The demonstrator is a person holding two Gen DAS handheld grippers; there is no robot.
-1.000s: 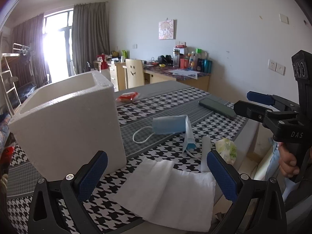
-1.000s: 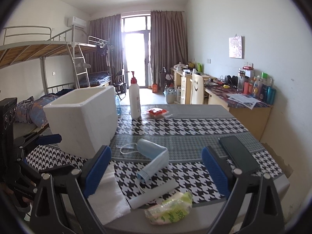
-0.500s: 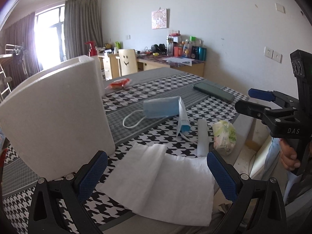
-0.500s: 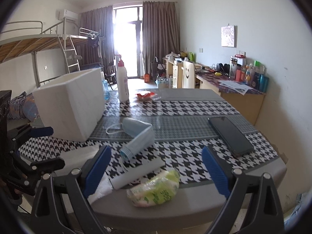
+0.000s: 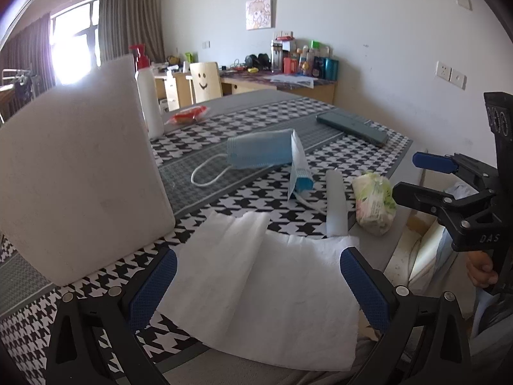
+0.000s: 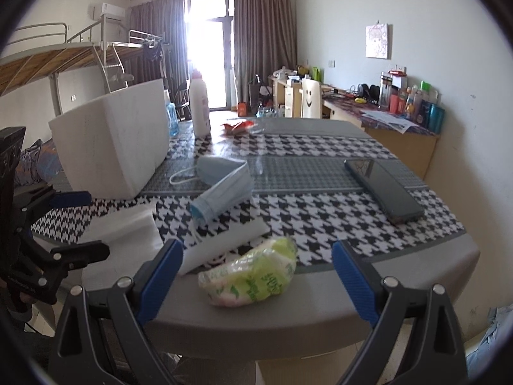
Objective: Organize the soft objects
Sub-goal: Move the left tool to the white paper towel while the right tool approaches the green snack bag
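Both hand-held grippers, left (image 5: 258, 284) over the tissue (image 5: 269, 276), right (image 6: 256, 284) by the packet (image 6: 251, 277), level, spread wide.

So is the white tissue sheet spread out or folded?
Spread out: the white tissue sheet lies flat, creased, between the open left gripper fingers.

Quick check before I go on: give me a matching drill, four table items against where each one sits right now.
Items:
1. tissue
2. mask
3. green pack
4. phone

Places:
A. near table edge, between the open right claw's fingers in its view
B. table's right side, dark and flat
C. spread flat in front of the open left claw, beside the foam box
D. mid-table, folded, with a white ear loop showing

Pairs: 1-C, 2-D, 3-A, 4-B
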